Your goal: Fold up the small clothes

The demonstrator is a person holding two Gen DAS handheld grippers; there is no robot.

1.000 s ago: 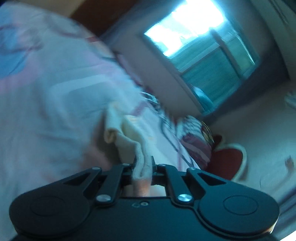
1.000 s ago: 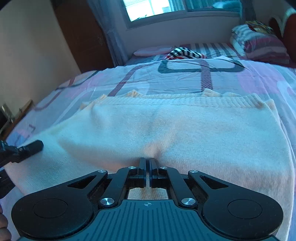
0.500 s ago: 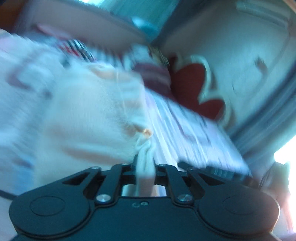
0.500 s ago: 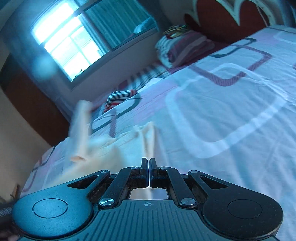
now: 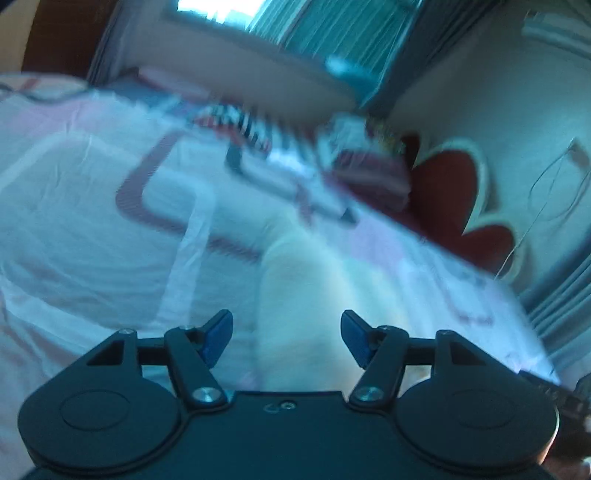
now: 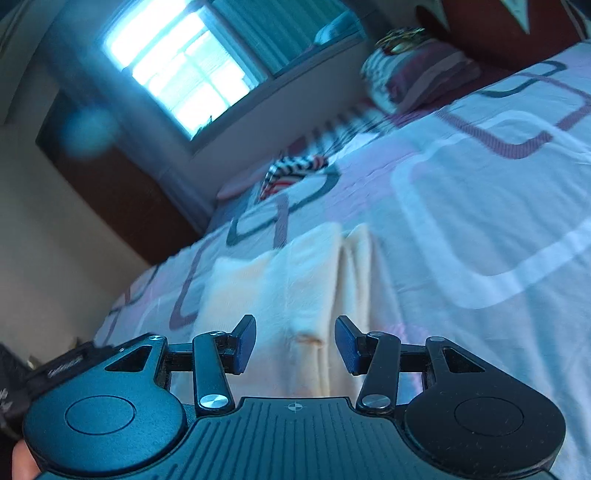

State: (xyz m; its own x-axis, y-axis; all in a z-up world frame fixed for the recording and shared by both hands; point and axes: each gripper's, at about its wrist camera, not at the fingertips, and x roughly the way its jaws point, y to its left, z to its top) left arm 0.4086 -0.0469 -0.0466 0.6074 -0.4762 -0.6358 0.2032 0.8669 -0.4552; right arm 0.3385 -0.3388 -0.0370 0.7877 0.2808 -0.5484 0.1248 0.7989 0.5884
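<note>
Garment (image 6: 295,291): cream, small orange-brown mark near front edge. Bedsheet (image 6: 480,221): white and pale pink, rounded-rectangle outlines in maroon, white, dark grey. Striped cloth (image 6: 291,170): black, white, red. Pillow (image 6: 417,77): maroon and pink bands. Headboard (image 5: 443,199): dark red, cream border. Claw pads (image 6: 245,345): blue; claw bodies black. Curtain (image 6: 273,33): teal.

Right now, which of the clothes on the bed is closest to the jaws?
The cream garment, lying folded just ahead of the opening jaws, untouched by them. The striped garment lies far off, near the window end of the bed.
</note>
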